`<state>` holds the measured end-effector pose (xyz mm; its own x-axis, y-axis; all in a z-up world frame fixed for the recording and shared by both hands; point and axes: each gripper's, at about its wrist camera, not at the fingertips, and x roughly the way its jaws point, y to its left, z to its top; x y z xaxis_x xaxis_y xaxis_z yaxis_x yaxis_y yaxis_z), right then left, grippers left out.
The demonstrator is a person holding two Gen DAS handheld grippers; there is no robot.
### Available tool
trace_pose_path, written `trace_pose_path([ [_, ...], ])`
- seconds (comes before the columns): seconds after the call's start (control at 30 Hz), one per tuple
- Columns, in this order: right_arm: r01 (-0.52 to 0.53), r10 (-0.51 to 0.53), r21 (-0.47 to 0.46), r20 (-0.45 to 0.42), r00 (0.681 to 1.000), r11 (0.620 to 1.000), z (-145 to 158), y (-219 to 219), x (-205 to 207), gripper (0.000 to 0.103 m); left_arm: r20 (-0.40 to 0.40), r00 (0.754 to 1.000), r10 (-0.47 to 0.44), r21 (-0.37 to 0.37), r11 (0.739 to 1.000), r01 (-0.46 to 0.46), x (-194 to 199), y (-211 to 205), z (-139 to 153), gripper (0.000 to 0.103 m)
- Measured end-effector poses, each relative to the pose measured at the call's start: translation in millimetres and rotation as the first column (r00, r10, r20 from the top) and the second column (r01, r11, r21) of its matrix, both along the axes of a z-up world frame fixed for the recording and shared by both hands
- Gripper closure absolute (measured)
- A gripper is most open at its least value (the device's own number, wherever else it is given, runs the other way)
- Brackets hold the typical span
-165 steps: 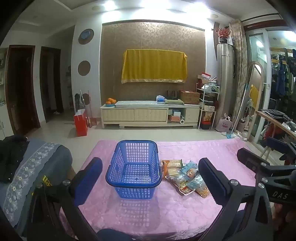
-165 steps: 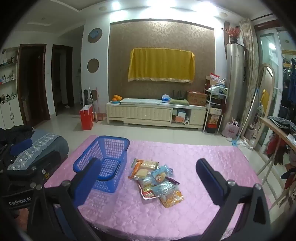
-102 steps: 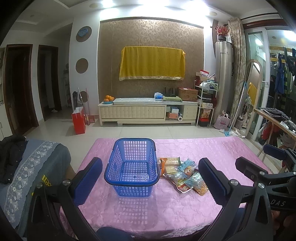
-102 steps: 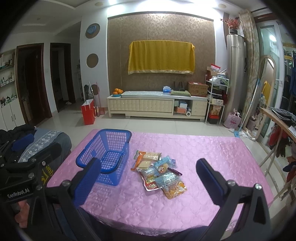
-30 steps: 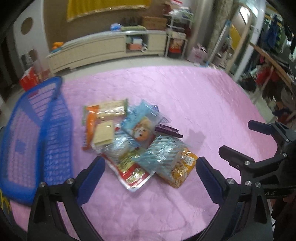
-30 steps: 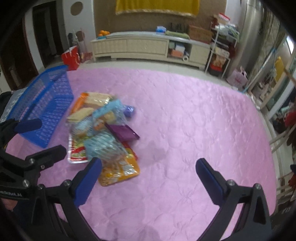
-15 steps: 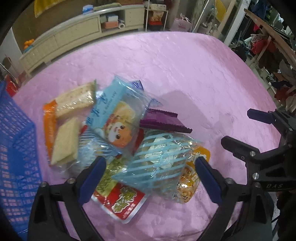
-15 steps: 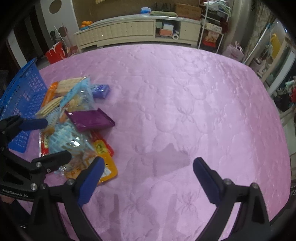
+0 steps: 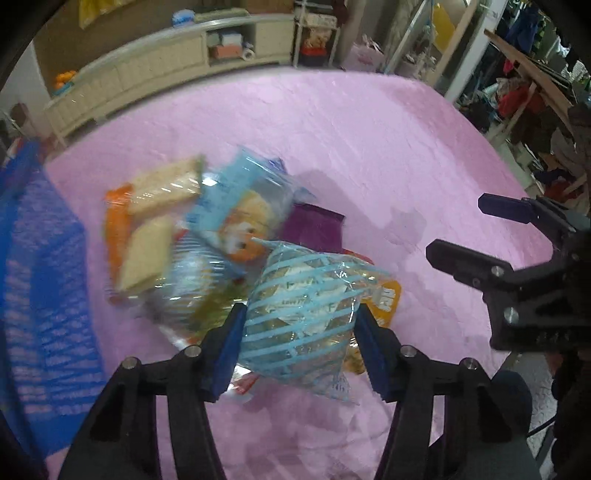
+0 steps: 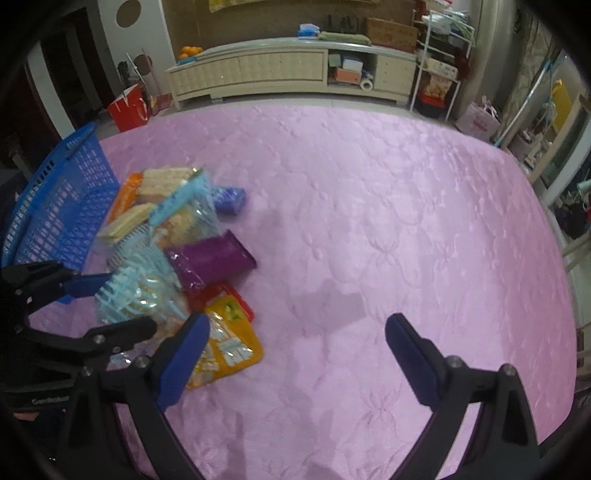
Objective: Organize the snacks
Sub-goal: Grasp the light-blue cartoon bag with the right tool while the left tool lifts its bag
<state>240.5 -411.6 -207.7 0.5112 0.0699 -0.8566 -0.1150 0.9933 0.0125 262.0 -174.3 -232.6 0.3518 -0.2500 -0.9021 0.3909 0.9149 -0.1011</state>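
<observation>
Pink quilted tablecloth [image 10: 369,221] over table. Behind, long cream cabinet [image 10: 277,74] along wall, oranges [image 10: 190,50] on its left end, cardboard box [image 10: 391,29] on right end. Red paper bag [image 10: 129,107] on floor, white wire rack [image 10: 439,74] beside cabinet.

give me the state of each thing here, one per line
left gripper: shut on the striped bag
right gripper: open, holding nothing, above bare cloth
striped bag: between the left fingers, on top of the pile
purple pack: lying flat in the pile
orange pack: flat, partly under the striped bag
basket: upright, left of the pile; inside not visible
</observation>
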Motion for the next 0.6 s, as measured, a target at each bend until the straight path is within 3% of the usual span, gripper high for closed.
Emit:
trace_pose_path([
  [0.1, -0.025, 0.025, 0.005, 0.013, 1.0, 1.0, 7.0, 9.3, 3.2, 0.005, 0.029, 0.998, 0.048, -0.013, 0.999, -0.048, -7.3, 14.9, 10.5, 0.047],
  [0.27, -0.088, 0.088, 0.024, 0.023, 0.996, 0.996, 12.5, 25.9, 13.1, 0.005, 0.113, 0.98, 0.166, 0.036, 0.985, -0.171, -6.7, 37.1, 24.6, 0.047],
  [0.47, -0.155, 0.155, 0.052, 0.006, 0.988, 0.987, 6.1, 43.9, 42.1, 0.005, 0.132, 0.96, 0.247, 0.038, 0.966, -0.254, 9.1, 51.9, 23.6, 0.047],
  [0.53, -0.187, 0.188, 0.071, -0.009, 0.982, 0.98, 0.7, 50.1, 56.0, 0.009, 0.135, 0.957, 0.258, 0.051, 0.963, -0.266, 13.2, 55.3, 19.9, 0.047],
  [0.6, -0.214, 0.219, 0.098, -0.042, 0.975, 0.972, -7.5, 55.5, 72.2, 0.019, 0.139, 0.954, 0.265, 0.067, 0.959, -0.276, 19.5, 56.5, 18.6, 0.047],
])
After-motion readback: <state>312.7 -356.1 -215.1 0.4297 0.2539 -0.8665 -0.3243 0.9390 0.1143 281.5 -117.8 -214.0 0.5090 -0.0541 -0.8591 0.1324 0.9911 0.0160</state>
